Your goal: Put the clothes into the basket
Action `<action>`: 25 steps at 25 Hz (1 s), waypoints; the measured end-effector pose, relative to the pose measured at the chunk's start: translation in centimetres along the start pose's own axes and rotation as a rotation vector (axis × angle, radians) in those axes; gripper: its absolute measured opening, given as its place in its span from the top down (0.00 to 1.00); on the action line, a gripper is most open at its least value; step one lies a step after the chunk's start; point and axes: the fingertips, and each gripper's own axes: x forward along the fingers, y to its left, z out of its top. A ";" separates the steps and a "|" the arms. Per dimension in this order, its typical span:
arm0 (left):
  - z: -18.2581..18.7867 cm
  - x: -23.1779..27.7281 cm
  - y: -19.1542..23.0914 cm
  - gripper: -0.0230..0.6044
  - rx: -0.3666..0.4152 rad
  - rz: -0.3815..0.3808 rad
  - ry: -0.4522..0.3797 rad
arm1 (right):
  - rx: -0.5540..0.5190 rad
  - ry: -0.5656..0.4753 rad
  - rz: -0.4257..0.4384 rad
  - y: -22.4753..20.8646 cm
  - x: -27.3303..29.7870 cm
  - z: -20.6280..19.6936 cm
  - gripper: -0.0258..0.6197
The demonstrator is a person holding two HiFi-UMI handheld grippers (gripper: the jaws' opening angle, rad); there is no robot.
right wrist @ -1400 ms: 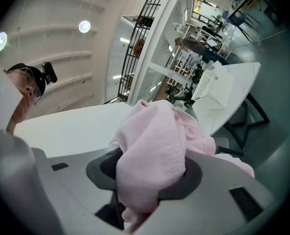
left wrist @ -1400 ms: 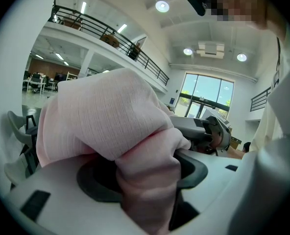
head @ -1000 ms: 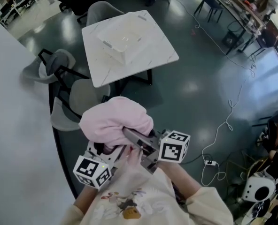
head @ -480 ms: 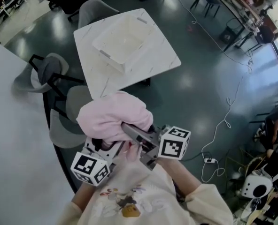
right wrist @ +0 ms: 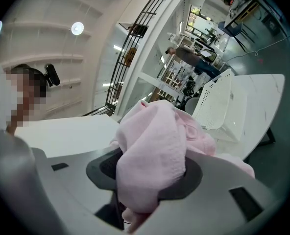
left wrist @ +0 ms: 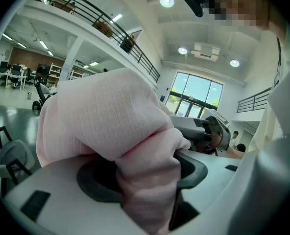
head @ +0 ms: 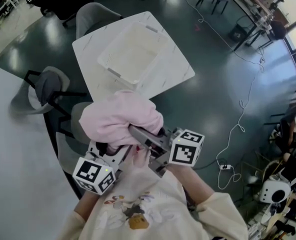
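grip: I have the left gripper [left wrist: 146, 182] and right gripper [right wrist: 150, 180] both clamped on the pink garment [head: 120, 119], jaws part-closed round its folds | place: garment bunched in the air, short of the basket [head: 130, 54] on my side; basket on white table [head: 175, 69]

A pink cloth [left wrist: 110, 116] fills the middle, bunched and hanging down between the jaws of the left gripper [left wrist: 145, 180], which press on it from both sides. Just right of the cloth, close against its fold, is the right gripper [left wrist: 208, 131]. Low to the cloth's left stands a chair [left wrist: 10, 158]. Above the cloth runs a railing [left wrist: 110, 28]. To its upper right are a window [left wrist: 196, 97] and ceiling lights [left wrist: 166, 1].
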 end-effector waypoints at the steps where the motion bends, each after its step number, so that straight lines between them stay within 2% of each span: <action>1: 0.4 0.2 0.8 0.52 0.003 -0.005 0.000 | -0.003 -0.005 -0.003 -0.1 0.8 0.4 0.68; 13: 3.3 1.7 5.3 0.52 0.021 -0.061 0.020 | 0.001 -0.052 -0.035 -1.2 5.2 3.1 0.68; 25: 7.1 5.3 8.9 0.52 0.029 -0.027 0.017 | 0.012 -0.035 0.003 -3.1 9.0 8.0 0.68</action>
